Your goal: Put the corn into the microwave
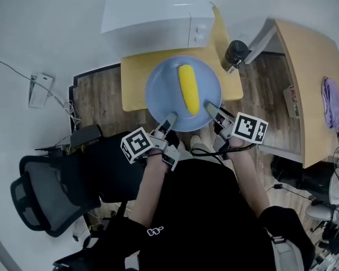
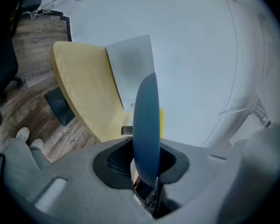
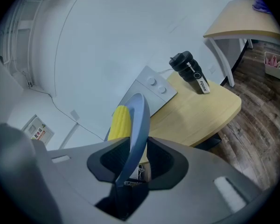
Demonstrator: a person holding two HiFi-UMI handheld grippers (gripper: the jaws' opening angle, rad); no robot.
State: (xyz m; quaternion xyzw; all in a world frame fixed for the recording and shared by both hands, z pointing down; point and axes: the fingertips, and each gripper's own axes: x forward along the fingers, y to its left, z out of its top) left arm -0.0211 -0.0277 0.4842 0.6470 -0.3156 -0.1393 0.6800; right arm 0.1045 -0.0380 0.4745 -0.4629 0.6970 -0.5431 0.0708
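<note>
The plate (image 1: 161, 86) rim is gripped by the left hand-held gripper (image 1: 170, 118) and the right hand-held gripper (image 1: 209, 108); the corn (image 1: 188, 96) is pointed lengthwise at the microwave (image 1: 152, 13) ahead.

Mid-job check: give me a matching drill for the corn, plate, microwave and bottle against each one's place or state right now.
Things:
1 corn
2 plate
3 microwave
4 bottle

States:
A white, at the far edge of the table
B clamped at its rim by the left gripper and right gripper
C black, on the table beside the microwave
D lying on the plate

Pairs: 1-D, 2-B, 3-A, 4-C
</note>
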